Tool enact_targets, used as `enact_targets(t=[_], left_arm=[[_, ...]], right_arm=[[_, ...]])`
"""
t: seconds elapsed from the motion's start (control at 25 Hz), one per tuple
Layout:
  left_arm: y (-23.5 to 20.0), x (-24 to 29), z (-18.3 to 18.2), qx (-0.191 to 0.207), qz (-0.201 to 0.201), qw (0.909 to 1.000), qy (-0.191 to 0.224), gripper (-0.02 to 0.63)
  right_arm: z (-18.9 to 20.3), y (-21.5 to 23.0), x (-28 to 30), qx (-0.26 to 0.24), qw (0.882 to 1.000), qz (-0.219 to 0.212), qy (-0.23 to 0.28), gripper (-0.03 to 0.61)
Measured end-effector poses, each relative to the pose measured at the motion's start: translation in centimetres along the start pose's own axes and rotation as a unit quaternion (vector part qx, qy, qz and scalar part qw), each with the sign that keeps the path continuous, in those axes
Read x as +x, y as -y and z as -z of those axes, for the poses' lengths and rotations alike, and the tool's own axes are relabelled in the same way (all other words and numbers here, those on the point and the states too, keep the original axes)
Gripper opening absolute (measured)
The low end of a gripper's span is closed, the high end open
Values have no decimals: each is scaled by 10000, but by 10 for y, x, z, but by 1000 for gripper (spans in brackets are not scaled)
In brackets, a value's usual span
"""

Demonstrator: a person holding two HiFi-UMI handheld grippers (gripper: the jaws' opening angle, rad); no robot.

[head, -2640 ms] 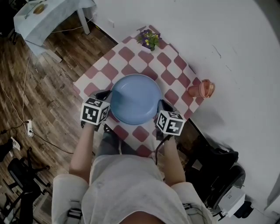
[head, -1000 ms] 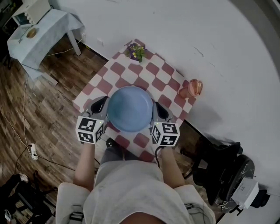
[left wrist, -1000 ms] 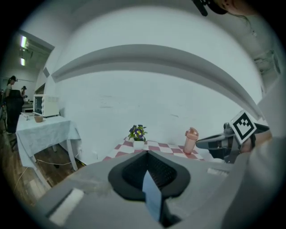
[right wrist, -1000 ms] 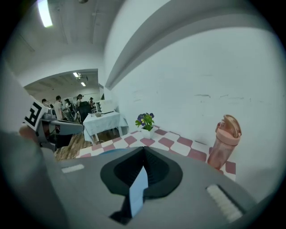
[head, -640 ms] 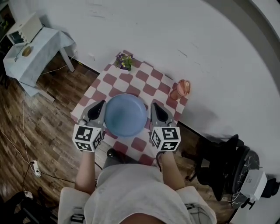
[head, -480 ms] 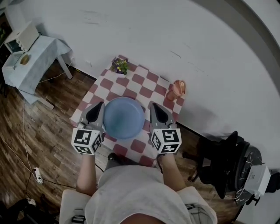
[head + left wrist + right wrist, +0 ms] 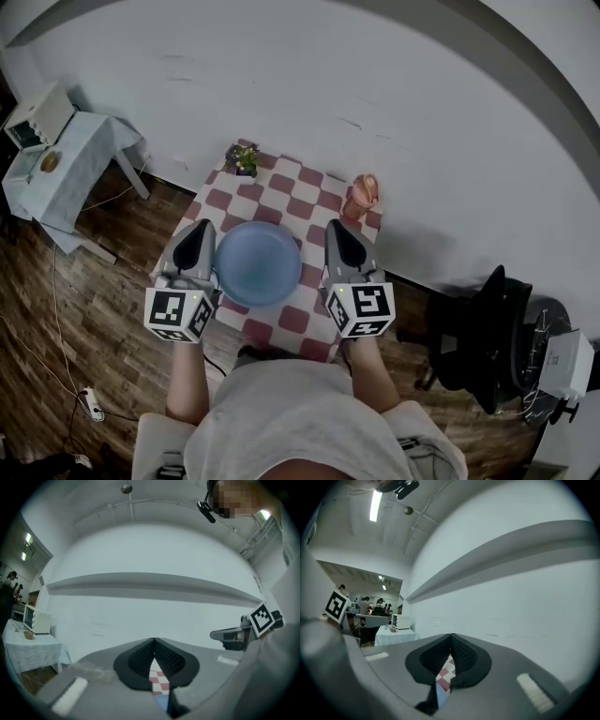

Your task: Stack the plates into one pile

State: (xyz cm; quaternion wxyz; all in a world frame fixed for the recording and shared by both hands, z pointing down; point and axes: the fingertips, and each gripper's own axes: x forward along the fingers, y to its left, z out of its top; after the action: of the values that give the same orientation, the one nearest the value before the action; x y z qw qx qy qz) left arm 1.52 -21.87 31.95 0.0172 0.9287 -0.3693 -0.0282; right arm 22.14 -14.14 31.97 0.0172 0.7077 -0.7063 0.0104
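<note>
- Head view shows the blue plates (image 7: 258, 262) as one round shape on the checked table (image 7: 319, 202), toward its lower left part. No other plate lies apart on the cloth. From straight above I cannot tell how many are in the pile.
- The left tongs (image 7: 200, 227) hang just beside the pile's left rim. The right tongs (image 7: 336, 225) hang to its right with a strip of cloth showing between. Both point toward the top of the frame.
- Both pairs are closed and empty. In each gripper view the tips meet, and only a sliver of checked cloth and blue plate shows through the slit lower down.
- By my reading the stacking looks finished, so the main risk now is disturbing the pile.
- The left tongs look closest to the rim. A sideways swing there could clip the pile and slide the top plate off centre.
- The pile sits nearer the table's lower left edge than its middle, so a hard shove that way could push it over the edge.
- An orange cup (image 7: 362, 195) stands at the table's upper right corner, above the right tongs. A careless forward sweep could tip it off.
- The flowerpot (image 7: 242, 159) at the upper left corner runs the same risk from the left tongs.
</note>
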Motion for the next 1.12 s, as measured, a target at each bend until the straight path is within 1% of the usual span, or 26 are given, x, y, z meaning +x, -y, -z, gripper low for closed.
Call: enact_targets(t=[0.32,0.44,0.56,0.76,1.12], left_arm=[[11,-14,-39,125,118,9990,409,5],[10,-20,-51,200,50,9980,595,5],[8,-26,-58,166,-67,9974,703,5],[5,-33,-63,127,-130,9968,782,5],[12,-38,-60,82,-57,9973,723,5]], right_arm=[[-36,3,-20,-86,9987,180,475,0],[-47,4,-26,-53,9977,257,622,0],[-54,5,-31,-30,9968,330,724,0],[-60,4,-37,-2,9961,374,794,0],[-60,1,-46,-1,9963,384,769,0]])
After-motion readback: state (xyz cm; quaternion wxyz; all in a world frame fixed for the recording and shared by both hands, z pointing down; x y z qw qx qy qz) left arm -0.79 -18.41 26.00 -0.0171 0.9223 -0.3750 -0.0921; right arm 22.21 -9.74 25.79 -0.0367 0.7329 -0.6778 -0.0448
